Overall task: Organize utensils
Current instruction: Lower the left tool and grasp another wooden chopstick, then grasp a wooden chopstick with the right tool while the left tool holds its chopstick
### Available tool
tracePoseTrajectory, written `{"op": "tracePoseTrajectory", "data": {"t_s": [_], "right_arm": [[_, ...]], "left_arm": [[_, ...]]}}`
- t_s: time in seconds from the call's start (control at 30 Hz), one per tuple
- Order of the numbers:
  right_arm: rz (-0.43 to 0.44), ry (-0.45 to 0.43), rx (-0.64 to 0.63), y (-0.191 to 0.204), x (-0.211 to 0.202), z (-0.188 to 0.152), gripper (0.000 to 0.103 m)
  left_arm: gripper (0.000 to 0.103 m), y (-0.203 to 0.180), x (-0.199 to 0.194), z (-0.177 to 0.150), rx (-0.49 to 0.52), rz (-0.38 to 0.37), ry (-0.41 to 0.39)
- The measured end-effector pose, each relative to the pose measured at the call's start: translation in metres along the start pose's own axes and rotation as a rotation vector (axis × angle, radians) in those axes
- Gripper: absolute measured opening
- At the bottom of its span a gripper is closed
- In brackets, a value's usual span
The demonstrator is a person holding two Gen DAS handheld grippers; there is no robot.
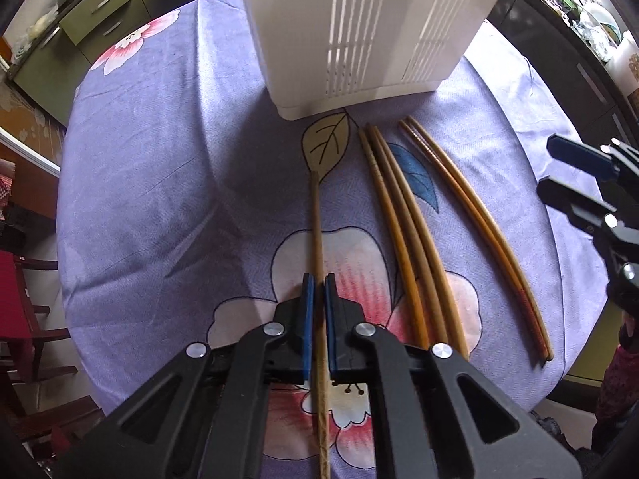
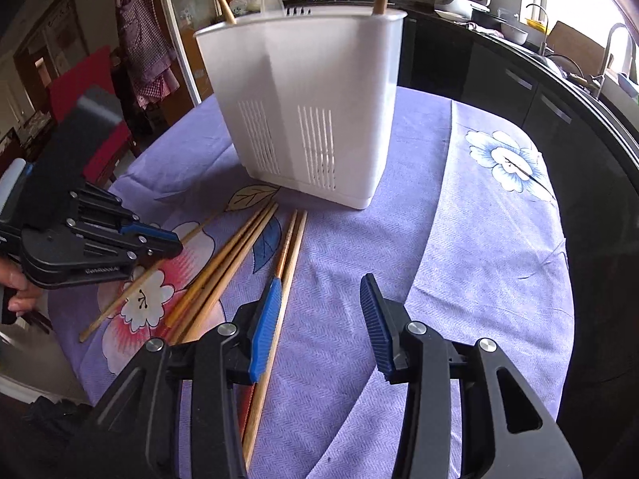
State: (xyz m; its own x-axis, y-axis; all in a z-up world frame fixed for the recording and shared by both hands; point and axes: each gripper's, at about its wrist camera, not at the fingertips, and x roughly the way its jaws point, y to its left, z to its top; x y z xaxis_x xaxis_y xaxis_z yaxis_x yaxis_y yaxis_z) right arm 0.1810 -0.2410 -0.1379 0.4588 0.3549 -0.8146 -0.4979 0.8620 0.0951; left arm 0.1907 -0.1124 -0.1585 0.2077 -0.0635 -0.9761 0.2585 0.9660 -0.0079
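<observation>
The white utensil holder [image 1: 371, 36] is stood at 12 o'clock as destination, the single chopstick [image 1: 317, 239] is bracketed, seemingly pinched, by the left gripper [image 1: 318, 299] for lifting, while the right gripper [image 2: 319, 319] is held apart, empty.

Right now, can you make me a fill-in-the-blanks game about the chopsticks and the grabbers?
1. The left gripper is closed around ____ chopstick.
2. The right gripper has its jaws ____ and holds nothing.
3. The holder standing on the tablecloth is coloured ____.
4. Between the single chopstick and the pair lies a bundle of ____ chopsticks.

Missing words: one; open; white; three
</observation>
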Motion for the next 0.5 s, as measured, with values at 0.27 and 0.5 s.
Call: {"op": "tracePoseTrajectory", "data": {"t_s": [0.27,0.5], "right_arm": [[-0.064,0.036,-0.027,0.011,0.036,0.005,0.042],[-0.093,0.059,-0.047,0.014,0.051,0.014,0.042]], "left_arm": [[0.006,0.006,-0.001,0.000,-0.005,-0.017,-0.021],[0.006,0.014,-0.004,-0.008,0.004,-0.032,-0.032]]}}
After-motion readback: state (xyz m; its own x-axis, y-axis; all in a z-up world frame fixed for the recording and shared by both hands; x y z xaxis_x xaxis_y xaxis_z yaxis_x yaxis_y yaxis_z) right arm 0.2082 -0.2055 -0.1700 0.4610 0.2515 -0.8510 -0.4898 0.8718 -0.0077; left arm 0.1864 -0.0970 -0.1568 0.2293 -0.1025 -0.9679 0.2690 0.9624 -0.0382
